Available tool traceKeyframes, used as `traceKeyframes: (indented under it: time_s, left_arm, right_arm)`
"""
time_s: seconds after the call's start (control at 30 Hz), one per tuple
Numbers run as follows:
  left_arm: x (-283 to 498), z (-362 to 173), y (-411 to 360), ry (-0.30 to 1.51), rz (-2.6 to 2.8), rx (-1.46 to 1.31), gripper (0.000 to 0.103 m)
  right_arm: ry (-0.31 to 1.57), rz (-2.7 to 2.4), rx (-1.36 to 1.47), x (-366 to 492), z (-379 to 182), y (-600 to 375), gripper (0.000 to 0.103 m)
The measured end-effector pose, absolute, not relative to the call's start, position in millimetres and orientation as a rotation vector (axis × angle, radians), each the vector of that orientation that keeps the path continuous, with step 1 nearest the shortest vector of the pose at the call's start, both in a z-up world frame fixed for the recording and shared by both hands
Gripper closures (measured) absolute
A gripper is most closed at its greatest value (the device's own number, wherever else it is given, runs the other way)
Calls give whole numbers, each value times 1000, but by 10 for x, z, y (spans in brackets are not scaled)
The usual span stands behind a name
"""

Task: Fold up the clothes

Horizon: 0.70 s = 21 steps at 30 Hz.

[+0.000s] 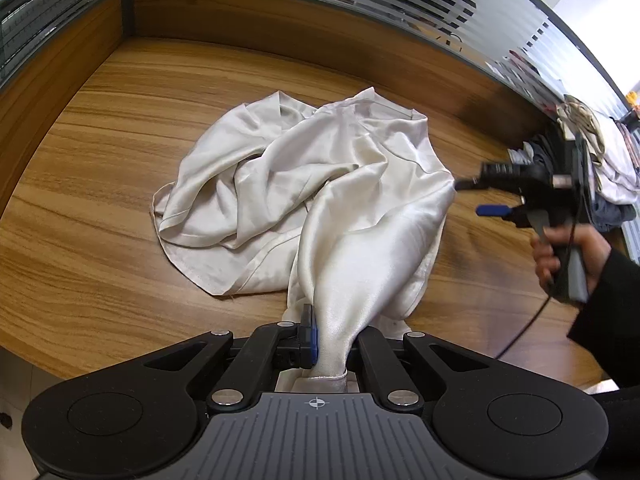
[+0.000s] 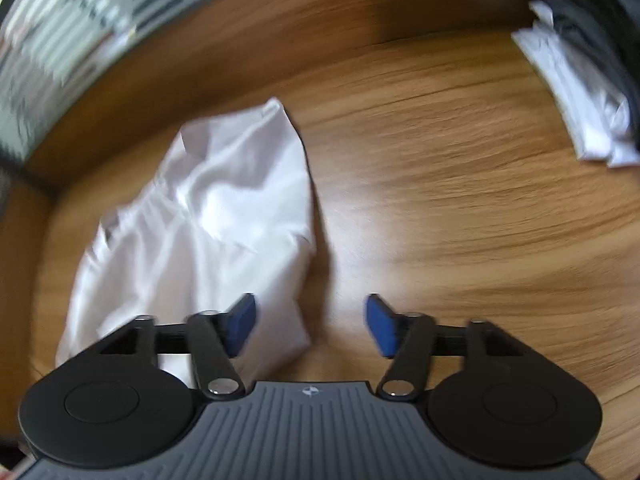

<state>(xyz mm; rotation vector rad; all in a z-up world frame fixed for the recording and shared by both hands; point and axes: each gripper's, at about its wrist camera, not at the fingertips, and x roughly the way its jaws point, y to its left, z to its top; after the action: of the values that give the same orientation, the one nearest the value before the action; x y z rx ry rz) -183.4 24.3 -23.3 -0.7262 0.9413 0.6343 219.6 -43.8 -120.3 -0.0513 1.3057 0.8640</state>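
A crumpled cream satin garment (image 1: 288,184) lies on the wooden table (image 1: 100,160). One fold of it rises toward the camera into my left gripper (image 1: 328,336), which is shut on that bunched cloth. In the left wrist view, my right gripper (image 1: 476,198) hovers at the garment's right edge, held by a person's hand (image 1: 560,252). In the blurred right wrist view, the right gripper (image 2: 310,320) is open with its blue pads (image 2: 240,324) wide apart. The garment (image 2: 208,208) lies below its left finger, and neither pad presses on it.
A pile of other clothes (image 1: 600,160) sits at the table's right end, and shows as white and dark folded items (image 2: 580,80) in the right wrist view. A raised wooden partition (image 1: 280,28) with striped glass above it bounds the back and left. Bare wood (image 2: 460,220) lies right of the garment.
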Motion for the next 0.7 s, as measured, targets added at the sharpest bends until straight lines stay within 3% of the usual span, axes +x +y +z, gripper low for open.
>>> traceKeyframes:
  time_s: [0.17,0.27,0.3,0.33,0.7]
  left_arm:
    - [-1809,-247,251,953,625,-725,99]
    - [-1791,-247,255,959,620,-724,99]
    - [-1781,-248,258,961,617,-724,99]
    - [-1766,-250,264,964,611,-725,99]
    - [-1293,-261,125,1010,455,-656,99]
  right_arm:
    - [1388,849,-19,2214,-1411,-207,35]
    - [1443,847,6,2183,-1533,-180,68]
    - [1448,848,24,2183,-1539,-216,87]
    - [1452,848,43,2182,-1544,-253,99]
    - [1300,802,206,2457,-918,-1210,100]
